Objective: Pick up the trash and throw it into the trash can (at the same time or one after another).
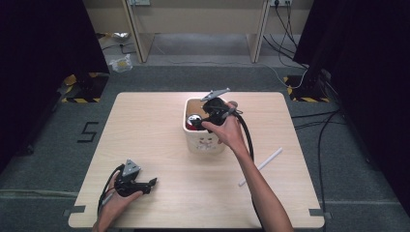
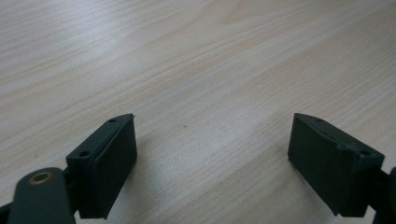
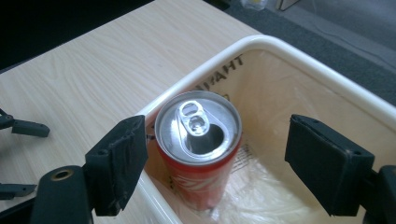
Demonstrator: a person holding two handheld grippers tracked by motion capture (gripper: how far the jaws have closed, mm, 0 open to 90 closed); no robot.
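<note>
An opened red drink can stands upright inside a cream bin at the table's centre, close to the bin's left wall. My right gripper hangs over the bin, open, with the can between its jaws. The left jaw is close beside the can and the right jaw stands well clear of it. My left gripper rests low over the bare wood near the front left of the table, open, with nothing between its jaws.
A white stick lies on the table to the right of the right forearm. A clear plastic liner lies in the bin's bottom. Desk legs and cables stand on the floor beyond the table.
</note>
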